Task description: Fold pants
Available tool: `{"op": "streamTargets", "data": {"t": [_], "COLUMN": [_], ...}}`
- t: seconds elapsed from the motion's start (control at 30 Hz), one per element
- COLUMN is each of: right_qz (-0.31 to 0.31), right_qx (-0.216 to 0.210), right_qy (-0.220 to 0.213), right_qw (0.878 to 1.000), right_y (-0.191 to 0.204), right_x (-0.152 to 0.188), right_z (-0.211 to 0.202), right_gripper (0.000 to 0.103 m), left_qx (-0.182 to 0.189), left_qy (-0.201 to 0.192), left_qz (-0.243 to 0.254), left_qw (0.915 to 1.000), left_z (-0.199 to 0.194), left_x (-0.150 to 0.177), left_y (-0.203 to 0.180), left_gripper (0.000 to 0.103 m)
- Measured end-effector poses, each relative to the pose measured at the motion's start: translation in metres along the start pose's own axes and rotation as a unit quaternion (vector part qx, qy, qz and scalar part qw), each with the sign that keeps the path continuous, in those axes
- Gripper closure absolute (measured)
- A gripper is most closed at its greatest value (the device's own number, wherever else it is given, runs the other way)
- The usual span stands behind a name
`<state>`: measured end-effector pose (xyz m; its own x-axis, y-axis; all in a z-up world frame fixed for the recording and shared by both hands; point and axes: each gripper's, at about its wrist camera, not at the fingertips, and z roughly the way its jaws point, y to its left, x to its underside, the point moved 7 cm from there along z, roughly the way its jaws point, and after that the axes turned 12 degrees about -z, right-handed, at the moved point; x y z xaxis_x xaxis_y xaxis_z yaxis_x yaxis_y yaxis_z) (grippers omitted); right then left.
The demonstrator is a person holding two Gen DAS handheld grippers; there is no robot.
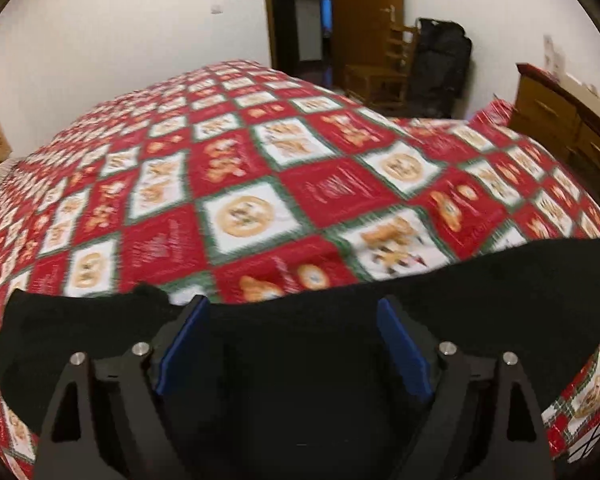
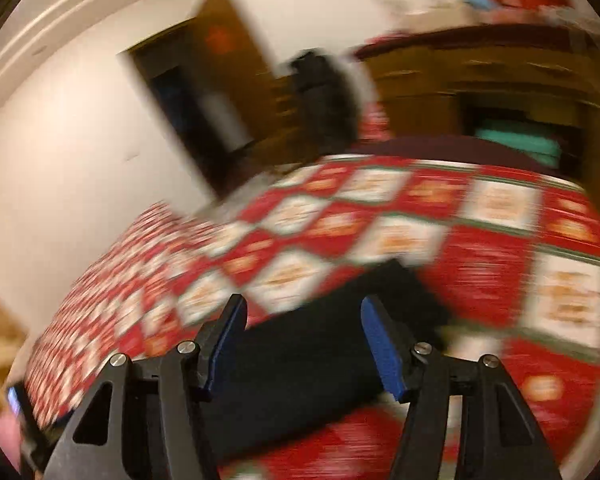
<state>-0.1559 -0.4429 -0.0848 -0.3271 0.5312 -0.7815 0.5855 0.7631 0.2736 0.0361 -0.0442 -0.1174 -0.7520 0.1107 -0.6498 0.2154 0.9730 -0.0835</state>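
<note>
The black pants [image 1: 300, 340] lie flat on the bed's red checked quilt [image 1: 240, 184], at six o'clock in both wrist views, spread so a fold can be laid cleanly. The left gripper [image 1: 292, 344] hangs released above them, jaws wide and clear of the cloth. The right gripper [image 2: 304, 344] is likewise released over one dark end; blur hides finer detail.

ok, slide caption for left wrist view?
Left gripper, jaws open, over black pants on a red patchwork bedspread.
</note>
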Motion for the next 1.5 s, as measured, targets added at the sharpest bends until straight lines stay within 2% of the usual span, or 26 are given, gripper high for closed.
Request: {"op": "streamTargets", "data": {"t": [0.03, 0.07, 0.13, 0.2, 0.33, 0.43, 0.5, 0.57, 0.67, 0.7, 0.77, 0.8, 0.83, 0.9, 1.0, 1.1, 1.17, 1.23, 1.3, 1.33, 1.37, 1.43, 1.5], "right_qz": [0.028, 0.045, 0.064, 0.062, 0.041, 0.031, 0.033, 0.023, -0.001, -0.013, -0.043, -0.049, -0.051, -0.055, -0.046, -0.032, -0.013, 0.011, 0.029, 0.038, 0.051, 0.071, 0.060], "right_qx": [0.020, 0.029, 0.031, 0.024, -0.018, -0.074, -0.085, -0.075, -0.099, -0.104, -0.127, -0.139, -0.158, -0.164, -0.132, -0.075, -0.060, -0.066, -0.068, -0.068, -0.070, -0.082, -0.085], "right_qy": [0.006, 0.010, 0.015, 0.028, 0.053, 0.101, 0.134, 0.163, 0.183, 0.170, 0.137, 0.123, 0.099, 0.080, 0.104, 0.135, 0.123, 0.110, 0.111, 0.113, 0.114, 0.113, 0.101], "right_qw": [0.999, 0.999, 0.997, 0.997, 0.998, 0.992, 0.987, 0.983, 0.978, 0.980, 0.981, 0.981, 0.981, 0.982, 0.985, 0.988, 0.991, 0.992, 0.991, 0.990, 0.990, 0.988, 0.989], "right_y": [-0.025, -0.041, -0.063, -0.071, -0.070, -0.058, -0.057, -0.057, -0.044, -0.040, -0.028, -0.023, -0.019, -0.017, -0.031, -0.060, -0.075, -0.085, -0.090, -0.092, -0.093, -0.088, -0.075], "right_x": [0.001, 0.001, 0.000, -0.003, -0.018, -0.021, -0.018, -0.015, -0.010, -0.012, -0.022, -0.026, -0.031, -0.039, -0.030, -0.017, -0.019, -0.020, -0.016, -0.011, -0.006, 0.005, 0.013], "right_z": [-0.002, -0.003, -0.001, 0.006, 0.031, 0.057, 0.072, 0.084, 0.093, 0.090, 0.081, 0.074, 0.066, 0.060, 0.072, 0.084, 0.078, 0.064, 0.054, 0.049, 0.042, 0.031, 0.020], "right_gripper": [0.042, 0.047, 0.054, 0.054, 0.054, 0.054, 0.054, 0.054, 0.054, 0.057, 0.088, 0.089, 0.089, 0.089, 0.089, 0.089, 0.089, 0.087, 0.073, 0.059, 0.051, 0.051, 0.051], "left_qx": [0.003, 0.007, 0.012, 0.015, 0.003, -0.001, -0.006, -0.007, -0.009, -0.010, -0.011, -0.012, -0.012, -0.012, -0.011, -0.011, -0.012, -0.013, -0.011, -0.010, -0.009, -0.005, 0.000], "left_qy": [0.004, 0.010, 0.023, 0.033, 0.035, 0.031, 0.028, 0.028, 0.034, 0.035, 0.035, 0.034, 0.033, 0.032, 0.033, 0.035, 0.034, 0.031, 0.032, 0.032, 0.032, 0.033, 0.035], "left_qz": [0.001, 0.002, 0.000, 0.004, 0.012, 0.005, -0.002, -0.006, -0.003, 0.001, 0.007, 0.009, 0.011, 0.011, 0.010, 0.010, 0.012, 0.011, 0.010, 0.010, 0.009, 0.010, 0.012], "left_qw": [1.0000, 0.9999, 0.9997, 0.9994, 0.9993, 0.9995, 0.9996, 0.9996, 0.9994, 0.9993, 0.9993, 0.9993, 0.9993, 0.9994, 0.9993, 0.9993, 0.9993, 0.9994, 0.9994, 0.9994, 0.9994, 0.9994, 0.9993], "left_z": [0.001, 0.004, 0.008, 0.011, 0.013, 0.011, 0.010, 0.010, 0.013, 0.014, 0.014, 0.014, 0.014, 0.013, 0.013, 0.014, 0.013, 0.013, 0.014, 0.014, 0.014, 0.014, 0.014], "left_x": [0.003, 0.006, 0.014, 0.018, 0.023, 0.021, 0.019, 0.018, 0.021, 0.022, 0.023, 0.024, 0.024, 0.024, 0.024, 0.024, 0.024, 0.023, 0.023, 0.023, 0.023, 0.024, 0.025], "left_y": [-0.003, -0.006, -0.011, -0.014, -0.015, -0.011, -0.007, -0.005, -0.006, -0.007, -0.009, -0.010, -0.010, -0.011, -0.011, -0.012, -0.012, -0.013, -0.014, -0.015, -0.016, -0.019, -0.022], "left_gripper": [0.016, 0.016, 0.016, 0.016, 0.016, 0.015, 0.016, 0.016, 0.016, 0.016, 0.016, 0.016, 0.016, 0.016, 0.016, 0.016, 0.016, 0.016, 0.016, 0.016, 0.016, 0.016, 0.016]}}
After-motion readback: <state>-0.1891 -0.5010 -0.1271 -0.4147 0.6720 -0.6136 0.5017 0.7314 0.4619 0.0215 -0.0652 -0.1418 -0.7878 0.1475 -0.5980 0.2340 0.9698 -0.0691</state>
